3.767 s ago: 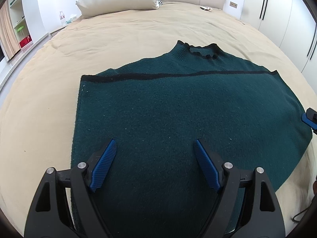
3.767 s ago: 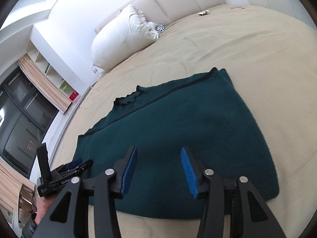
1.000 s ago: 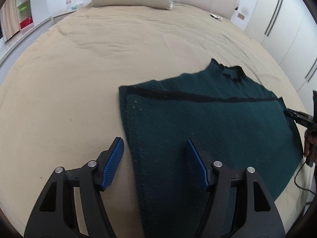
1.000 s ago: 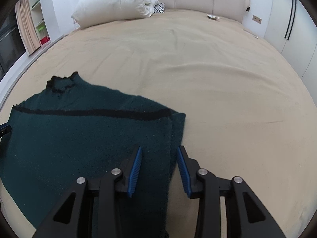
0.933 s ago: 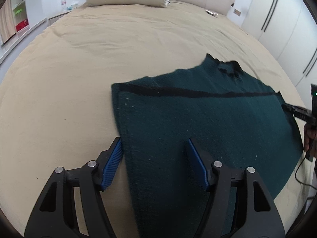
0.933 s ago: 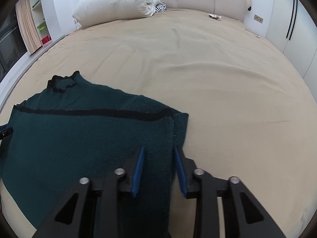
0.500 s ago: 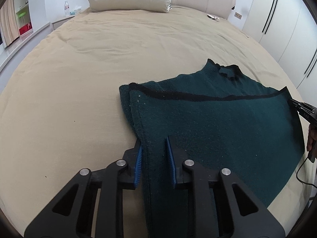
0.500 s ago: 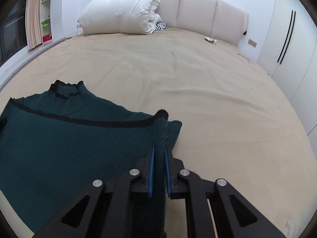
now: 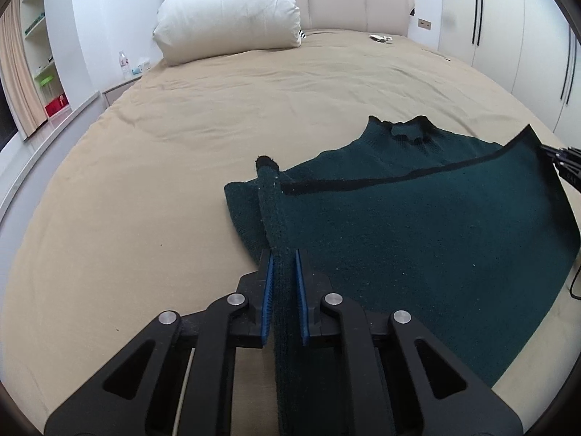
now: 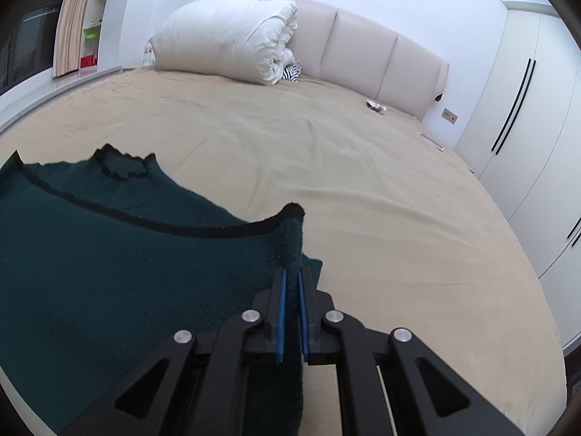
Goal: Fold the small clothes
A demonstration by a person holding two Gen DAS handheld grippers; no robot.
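A dark green knitted sweater [image 9: 417, 225] with black trim lies on a beige bed [image 9: 181, 152], its collar [image 9: 410, 132] pointing toward twelve o'clock, toward the headboard. In the left wrist view it fills the area from three to five o'clock; in the right wrist view it spreads from eight to ten o'clock.

The left gripper [image 9: 282, 258] has just closed its jaws, and its blue pads pinch the sweater's left side edge, which rises in a ridge toward twelve o'clock. The right gripper [image 10: 290, 272] has likewise just closed; its pads clamp the right side edge, lifted into a peaked corner. The tip of the right gripper also shows at three o'clock in the left view, at the far corner.

A white folded duvet [image 10: 225, 32] sits at eleven o'clock against the headboard [image 10: 381, 54]; white wardrobes [image 10: 526, 91] stand at two o'clock.
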